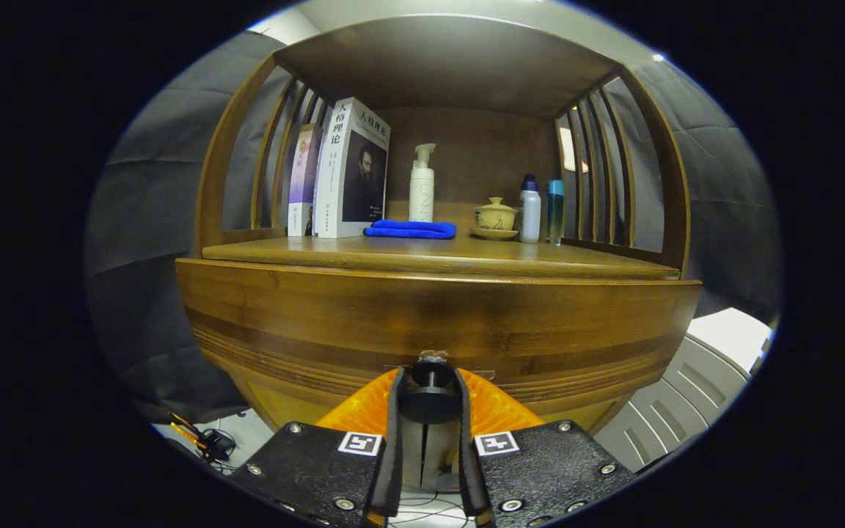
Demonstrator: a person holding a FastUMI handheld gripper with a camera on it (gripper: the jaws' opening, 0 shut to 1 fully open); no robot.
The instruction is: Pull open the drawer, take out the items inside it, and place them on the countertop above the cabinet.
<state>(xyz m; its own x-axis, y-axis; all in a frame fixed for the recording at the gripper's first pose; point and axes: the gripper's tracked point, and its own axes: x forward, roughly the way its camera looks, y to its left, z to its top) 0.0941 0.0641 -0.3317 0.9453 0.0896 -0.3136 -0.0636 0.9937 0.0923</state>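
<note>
A wooden cabinet fills the view, its drawer front [437, 323] curving across just beyond my fingers. A small dark round knob [430, 396] sticks out of the drawer front. My gripper [428, 392] is shut on that knob, one finger pressing on each side. The drawer front sits flush with the cabinet; nothing inside it can be seen. Above it runs the wooden countertop [437, 255].
On the countertop stand books [349, 172], a folded blue cloth [409, 229], a white pump bottle [422, 185], a lidded yellow cup on a saucer [496, 216] and two small bottles [540, 209]. Slatted wooden sides flank the shelf. A white ribbed object [694, 396] lies low beside the cabinet.
</note>
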